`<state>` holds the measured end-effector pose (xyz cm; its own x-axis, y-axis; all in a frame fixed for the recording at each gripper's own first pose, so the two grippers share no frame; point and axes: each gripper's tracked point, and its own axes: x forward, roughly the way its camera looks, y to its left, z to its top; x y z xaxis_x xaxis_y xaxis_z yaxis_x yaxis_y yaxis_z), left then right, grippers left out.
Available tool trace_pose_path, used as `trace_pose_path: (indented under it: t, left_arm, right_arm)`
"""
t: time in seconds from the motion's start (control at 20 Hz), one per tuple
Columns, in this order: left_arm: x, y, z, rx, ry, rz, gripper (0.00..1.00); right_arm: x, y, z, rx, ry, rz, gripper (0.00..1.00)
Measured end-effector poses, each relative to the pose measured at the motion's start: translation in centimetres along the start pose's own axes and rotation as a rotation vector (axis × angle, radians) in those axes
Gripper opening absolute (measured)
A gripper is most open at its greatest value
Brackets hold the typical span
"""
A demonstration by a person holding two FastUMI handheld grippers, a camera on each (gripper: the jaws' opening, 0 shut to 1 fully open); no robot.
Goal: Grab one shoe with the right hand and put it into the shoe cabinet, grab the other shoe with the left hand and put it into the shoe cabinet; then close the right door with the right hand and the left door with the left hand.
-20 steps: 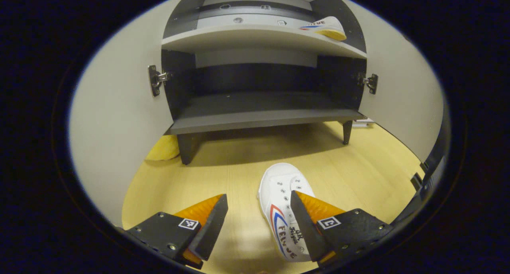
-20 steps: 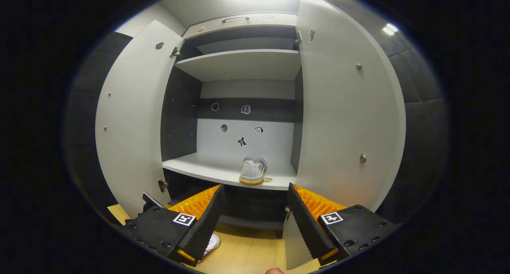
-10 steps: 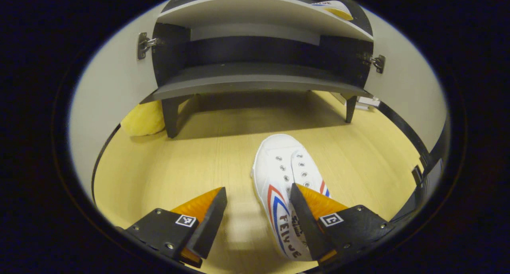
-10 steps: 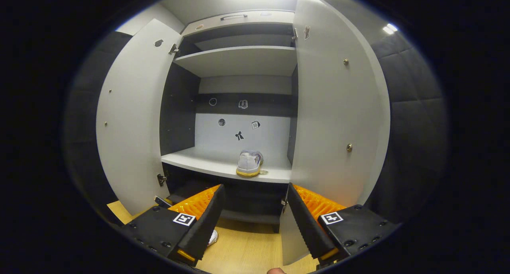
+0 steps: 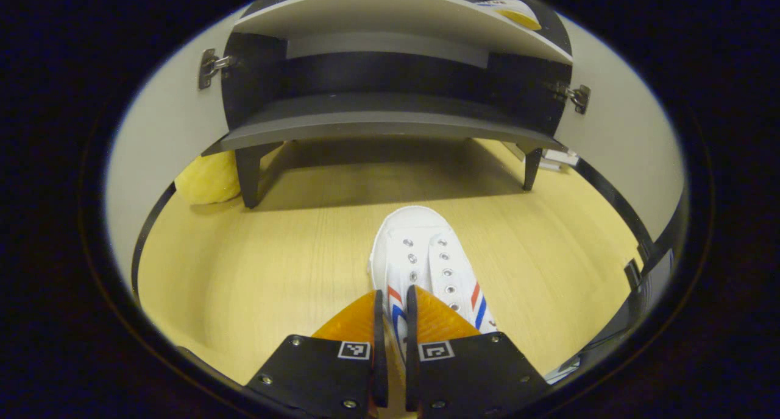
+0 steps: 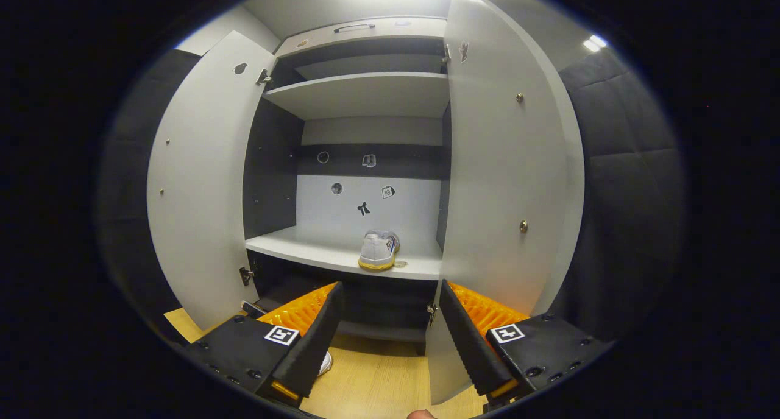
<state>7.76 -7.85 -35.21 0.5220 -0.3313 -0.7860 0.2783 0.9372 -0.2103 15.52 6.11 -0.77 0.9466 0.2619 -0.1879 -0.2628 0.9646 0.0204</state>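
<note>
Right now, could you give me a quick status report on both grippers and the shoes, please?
Left gripper shut on floor shoe. Right gripper open, empty, facing cabinet. Other shoe on shelf. Both doors open, nothing in the way.

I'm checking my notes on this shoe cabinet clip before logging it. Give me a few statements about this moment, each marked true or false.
1. The left gripper is shut on the shoe on the floor. True.
2. The right gripper holds a shoe. False: it is open and holds nothing.
3. One shoe on the shelf sits inside the cabinet. True.
4. Both cabinet doors are closed. False: the left door and right door stand open.
</note>
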Motion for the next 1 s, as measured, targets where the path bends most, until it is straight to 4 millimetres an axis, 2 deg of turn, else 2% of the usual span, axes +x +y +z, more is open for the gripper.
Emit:
trace_pose_path:
  t: [0.05,0.15,0.3,0.45,0.65,0.7,0.8,1.0]
  left_arm:
    - [0.9,-0.2,0.3,-0.031,-0.011,-0.005,0.13]
    - [0.2,0.0,0.5,-0.026,-0.025,0.007,0.02]
    - [-0.3,0.3,2.0,0.014,-0.061,0.023,0.02]
    - [-1.6,0.2,3.6,-0.003,-0.104,0.007,0.02]
    - [-3.7,1.1,5.4,0.002,-0.198,0.011,0.01]
    - [-3.2,0.7,4.8,0.006,-0.228,0.011,0.01]
    - [-3.2,0.7,4.8,0.004,-0.277,0.004,0.01]
    - [-4.3,0.6,5.2,-0.004,-0.379,-0.001,0.01]
  right_arm:
    - [-0.1,-0.1,0.1,-0.001,-0.001,-0.002,0.98]
    - [-0.4,-0.3,0.3,-0.001,-0.006,-0.003,0.98]
    - [-0.6,-0.3,0.8,-0.002,-0.016,-0.007,0.98]
    - [-1.0,-0.1,1.2,-0.003,-0.025,0.000,0.98]
    - [-1.6,0.5,1.9,-0.011,-0.040,0.010,0.98]
    - [-1.7,0.6,2.1,-0.013,-0.044,0.010,0.98]
    - [-1.9,0.7,2.2,-0.013,-0.046,0.016,0.98]
    - [-2.2,0.7,2.8,0.003,-0.064,0.023,0.99]
